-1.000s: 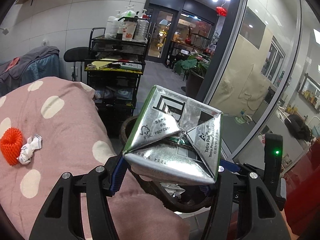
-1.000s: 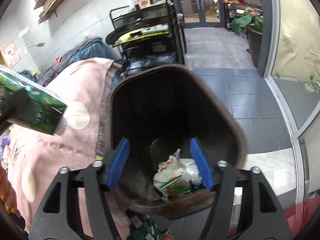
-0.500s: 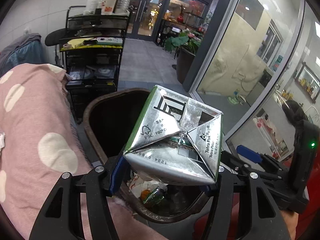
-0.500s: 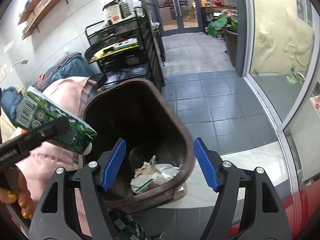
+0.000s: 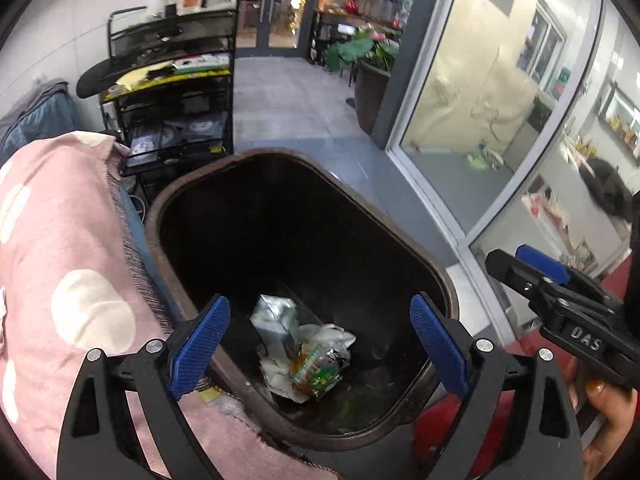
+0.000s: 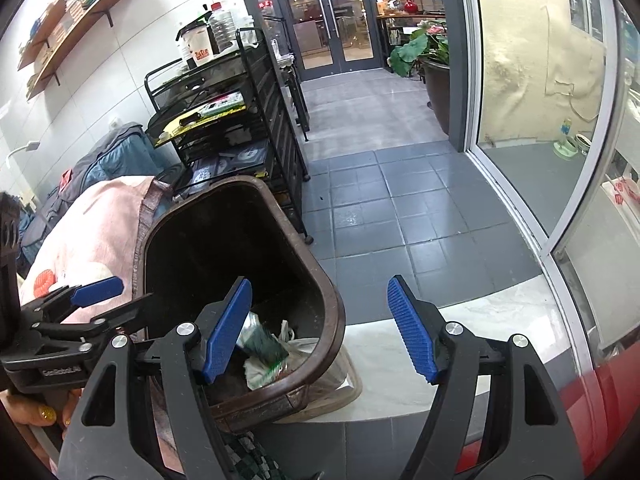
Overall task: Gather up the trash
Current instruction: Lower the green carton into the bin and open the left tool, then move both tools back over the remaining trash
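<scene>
A dark brown trash bin [image 5: 404, 240] stands beside the pink dotted bed cover [image 5: 60, 248]. A green and silver drink carton [image 5: 276, 320] lies inside it on a white plastic bag and wrappers [image 5: 320, 364]. My left gripper [image 5: 318, 344] is open and empty right above the bin. My right gripper [image 6: 320, 330] is open and empty over the bin's near right rim [image 6: 332, 308]. The carton also shows in the right wrist view [image 6: 260, 340]. An orange foam net [image 6: 44, 278] lies on the bed cover.
A black wire rack [image 5: 176, 92] with bottles stands behind the bin. A grey tiled floor [image 6: 380, 192] leads to glass doors. A glass partition [image 5: 480, 128] runs on the right. A potted plant [image 5: 368, 64] stands by it.
My left gripper opened and the drink carton dropped from it into the bin. The left gripper moved further over the bin. The right gripper shifted right, off the bin's centre.
</scene>
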The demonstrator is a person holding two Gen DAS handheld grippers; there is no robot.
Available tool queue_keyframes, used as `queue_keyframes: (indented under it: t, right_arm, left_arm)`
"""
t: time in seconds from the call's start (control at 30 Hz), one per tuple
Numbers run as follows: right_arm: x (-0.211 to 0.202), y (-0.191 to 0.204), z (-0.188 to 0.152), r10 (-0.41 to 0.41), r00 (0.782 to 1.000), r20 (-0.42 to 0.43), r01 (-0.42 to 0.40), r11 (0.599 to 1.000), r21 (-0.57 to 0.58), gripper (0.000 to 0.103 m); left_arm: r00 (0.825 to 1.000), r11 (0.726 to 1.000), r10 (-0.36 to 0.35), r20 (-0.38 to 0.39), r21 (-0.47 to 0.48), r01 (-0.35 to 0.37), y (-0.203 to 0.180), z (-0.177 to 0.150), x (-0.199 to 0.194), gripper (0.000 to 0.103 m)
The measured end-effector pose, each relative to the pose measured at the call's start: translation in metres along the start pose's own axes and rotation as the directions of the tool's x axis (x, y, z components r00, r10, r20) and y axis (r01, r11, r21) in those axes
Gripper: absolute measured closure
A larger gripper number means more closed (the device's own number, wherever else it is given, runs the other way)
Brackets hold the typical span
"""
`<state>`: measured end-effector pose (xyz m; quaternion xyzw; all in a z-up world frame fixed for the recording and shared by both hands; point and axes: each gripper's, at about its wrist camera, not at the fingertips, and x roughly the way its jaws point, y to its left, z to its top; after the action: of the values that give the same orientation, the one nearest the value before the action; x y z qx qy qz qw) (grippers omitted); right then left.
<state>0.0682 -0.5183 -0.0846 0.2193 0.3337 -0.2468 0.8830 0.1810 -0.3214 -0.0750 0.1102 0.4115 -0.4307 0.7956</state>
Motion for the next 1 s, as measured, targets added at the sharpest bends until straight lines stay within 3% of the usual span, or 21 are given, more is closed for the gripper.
queue_keyframes:
  t: [0.23,0.47,0.53,0.63,0.77,1.0]
  right_arm:
    - [0.005,0.026,0.000,0.048,0.999,-0.015,-0.049,0.998,-0.044,0.031]
    - [0.012,0.075,-0.005,0.128,0.991,-0.049,-0.133,0.983,-0.123,0.030]
    - [0.013,0.093,-0.007,0.155,0.986,-0.063,-0.163,0.974,-0.155,0.022]
    - [0.012,0.118,-0.010,0.183,0.980,-0.076,-0.196,0.958,-0.208,0.021]
    - [0.013,0.158,-0.013,0.253,0.960,-0.120,-0.276,0.924,-0.266,0.021]
    - [0.016,0.233,-0.021,0.345,0.917,-0.202,-0.397,0.842,-0.365,0.021]
  left_arm:
    - [0.996,0.998,0.004,0.088,-0.063,0.001,0.021,-0.007,-0.036,0.009]
    - [0.983,0.990,0.106,0.151,-0.108,-0.090,0.052,-0.020,-0.076,0.008]
    - [0.976,0.985,0.143,0.167,-0.121,-0.124,0.062,-0.025,-0.086,0.007]
    - [0.964,0.973,0.202,0.175,-0.150,-0.176,0.084,-0.035,-0.101,0.006]
    - [0.943,0.945,0.288,0.167,-0.209,-0.251,0.125,-0.049,-0.121,0.006]
    - [0.899,0.871,0.426,0.106,-0.316,-0.375,0.204,-0.070,-0.146,0.006]
